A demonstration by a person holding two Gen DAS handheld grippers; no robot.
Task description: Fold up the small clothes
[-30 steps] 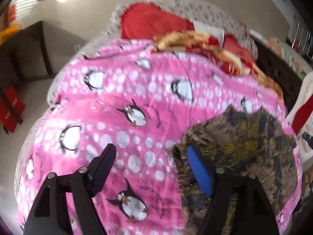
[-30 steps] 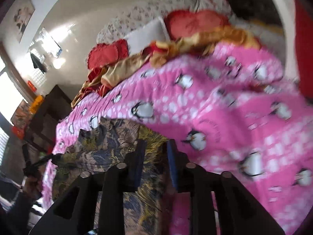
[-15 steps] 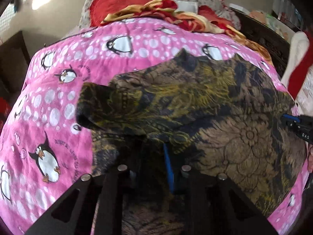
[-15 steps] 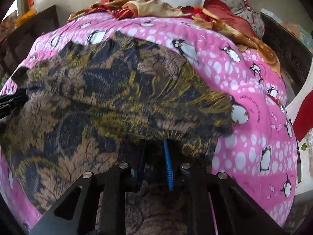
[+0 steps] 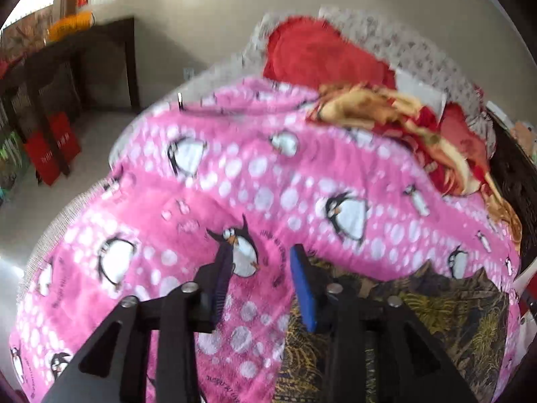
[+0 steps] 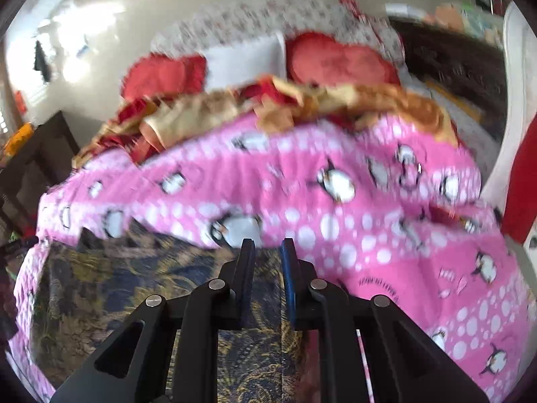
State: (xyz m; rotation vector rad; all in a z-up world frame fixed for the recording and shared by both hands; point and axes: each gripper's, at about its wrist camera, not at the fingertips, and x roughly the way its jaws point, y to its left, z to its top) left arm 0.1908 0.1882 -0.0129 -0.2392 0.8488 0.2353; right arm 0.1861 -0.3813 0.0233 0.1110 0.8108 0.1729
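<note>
Grippers parted above a dark floral garment on the bed.
Left gripper (image 5: pixel 260 262) hangs empty with jaws spread over the pink penguin-print fleece blanket (image 5: pixel 235 181); the dark brown-and-gold patterned cloth (image 5: pixel 436 315) lies flat to its right, one edge under the blue finger. Right gripper (image 6: pixel 267 255), jaws apart and holding nothing, sits directly over the cloth's right part, so it appears the nearer one for a next pinch.

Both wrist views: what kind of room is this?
Most likely a home bedroom. The patterned garment lies on a bed under a pink penguin blanket, with red cushions and a white pillow at the head and a dark wooden table by the wall.
</note>
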